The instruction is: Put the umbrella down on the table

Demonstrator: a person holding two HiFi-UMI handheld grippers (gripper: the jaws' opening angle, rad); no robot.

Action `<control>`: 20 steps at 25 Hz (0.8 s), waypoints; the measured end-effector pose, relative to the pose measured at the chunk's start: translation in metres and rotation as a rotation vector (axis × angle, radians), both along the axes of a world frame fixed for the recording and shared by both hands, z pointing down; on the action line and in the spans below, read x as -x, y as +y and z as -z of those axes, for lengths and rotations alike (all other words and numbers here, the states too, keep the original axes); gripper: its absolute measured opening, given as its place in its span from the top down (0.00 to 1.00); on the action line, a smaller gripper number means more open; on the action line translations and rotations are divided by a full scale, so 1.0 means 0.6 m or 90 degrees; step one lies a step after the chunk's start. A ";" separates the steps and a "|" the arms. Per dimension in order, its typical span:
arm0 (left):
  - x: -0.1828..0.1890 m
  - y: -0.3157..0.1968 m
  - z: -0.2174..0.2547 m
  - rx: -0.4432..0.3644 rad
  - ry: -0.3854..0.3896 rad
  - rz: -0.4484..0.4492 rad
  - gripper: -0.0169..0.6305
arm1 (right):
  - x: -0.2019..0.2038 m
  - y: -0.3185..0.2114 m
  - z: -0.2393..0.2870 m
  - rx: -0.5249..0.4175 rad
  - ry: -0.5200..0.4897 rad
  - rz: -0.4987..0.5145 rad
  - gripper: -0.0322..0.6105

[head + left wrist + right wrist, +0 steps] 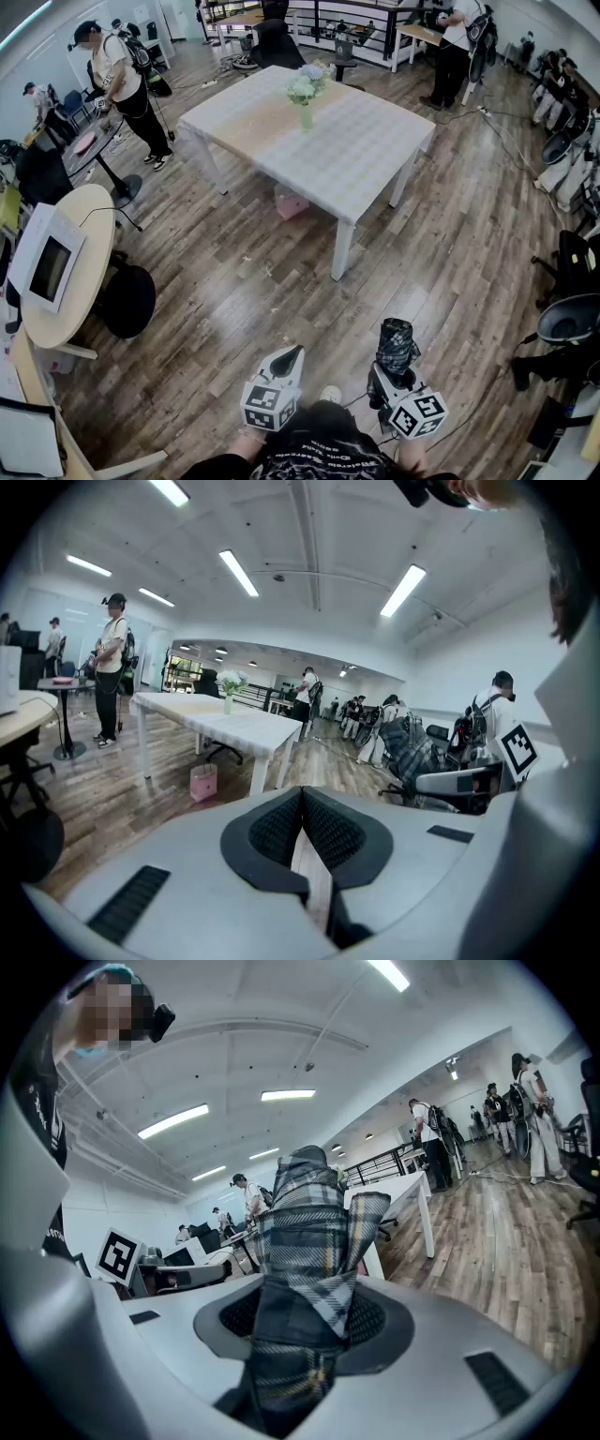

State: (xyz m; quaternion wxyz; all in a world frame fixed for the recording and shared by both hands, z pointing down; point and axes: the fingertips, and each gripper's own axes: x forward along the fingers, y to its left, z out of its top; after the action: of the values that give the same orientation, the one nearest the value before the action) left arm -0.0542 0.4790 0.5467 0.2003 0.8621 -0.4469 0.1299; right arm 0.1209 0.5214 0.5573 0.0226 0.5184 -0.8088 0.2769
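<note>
Umbrella (305, 1241): folded, plaid fabric. It stands up out of my right hand-held gripper (394, 377), whose jaws are clamped on its lower part. It is low in front of me, over the wooden floor (234, 281) and well apart from the surface.
Surface (361, 164): white-topped, ahead of me across the floor. A vase of flowers (305, 94) stands near the far edge; the near part is bare.
Left hand-held gripper (305, 832): jaws together with nothing between them. It is beside the right one and not touching the umbrella.
Risk, slip: I judge that the soft fabric could slide through the jaws on the way over, because the grip sits low and most of the length stands above it.
Risk, landing: a release near the edge could let the umbrella roll off. A reach too far could knock the vase.
Pose: I hold both hand-held grippers low and close to my body, jaws pointing forward toward the surface, marker cubes nearest me.
</note>
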 end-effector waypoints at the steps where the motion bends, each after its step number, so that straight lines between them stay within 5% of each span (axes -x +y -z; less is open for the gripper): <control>1: 0.006 0.012 -0.001 -0.003 -0.004 -0.003 0.95 | 0.005 0.011 -0.003 0.001 0.007 -0.001 0.65; 10: 0.098 0.060 0.025 -0.029 -0.002 -0.013 0.95 | 0.100 0.065 0.013 -0.012 0.060 -0.002 0.65; 20: 0.188 0.082 0.000 -0.028 0.022 -0.027 0.95 | 0.191 0.090 0.014 -0.044 0.018 -0.045 0.63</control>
State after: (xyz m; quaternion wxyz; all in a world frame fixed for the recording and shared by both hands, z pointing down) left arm -0.1671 0.5284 0.5469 0.1864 0.8776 -0.4278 0.1095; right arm 0.0063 0.5756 0.5491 0.0062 0.5510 -0.7985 0.2423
